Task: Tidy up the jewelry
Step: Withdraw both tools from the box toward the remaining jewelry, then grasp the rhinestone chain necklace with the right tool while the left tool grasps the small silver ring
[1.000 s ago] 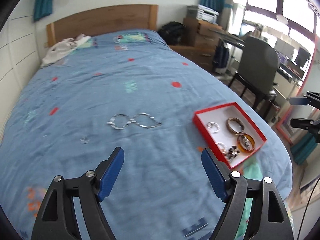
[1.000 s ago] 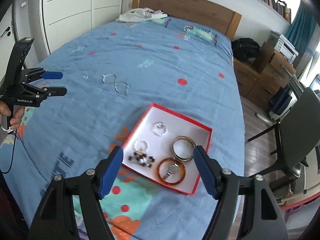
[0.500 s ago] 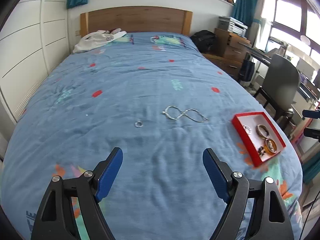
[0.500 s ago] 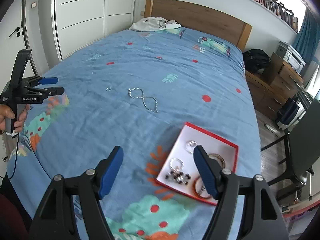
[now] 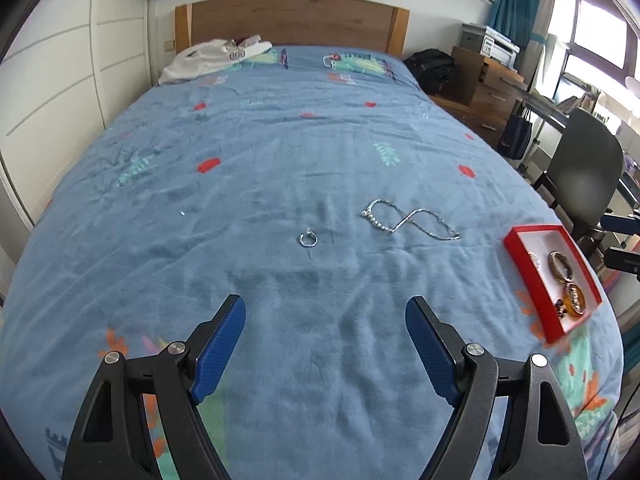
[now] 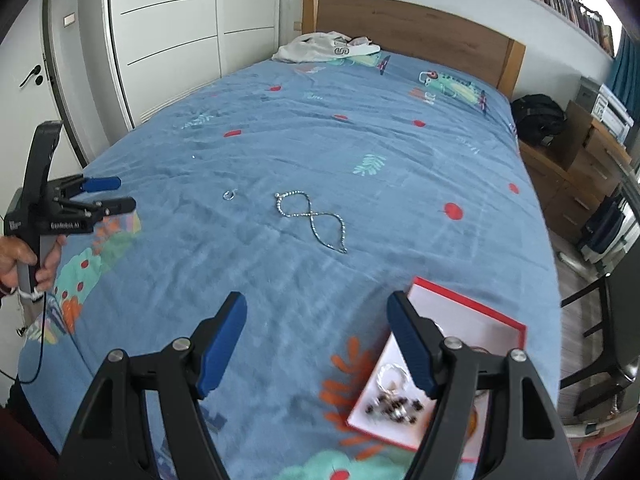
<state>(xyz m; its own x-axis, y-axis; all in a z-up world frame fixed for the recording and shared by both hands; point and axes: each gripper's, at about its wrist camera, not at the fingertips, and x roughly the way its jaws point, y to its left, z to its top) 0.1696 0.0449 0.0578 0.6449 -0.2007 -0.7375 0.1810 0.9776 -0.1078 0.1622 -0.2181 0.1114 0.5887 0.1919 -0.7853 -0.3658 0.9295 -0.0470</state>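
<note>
A silver chain necklace lies in a figure-eight on the blue bedspread. To its left rests a small silver ring. A red-rimmed white box sits near the bed's right edge and holds bangles, rings and dark beads. My left gripper hovers open and empty, short of the ring. Over the bedspread beside the box, my right gripper is open and empty too. The left gripper also shows at the left of the right wrist view, held by a hand.
A white garment lies by the wooden headboard. White wardrobe doors line the bed's left side. On the right stand a grey chair, a wooden drawer unit and a black bag.
Both wrist views have swung left across the bed. The ring and necklace now sit ahead of the left gripper. The box has slid right and under the right gripper's right finger.
</note>
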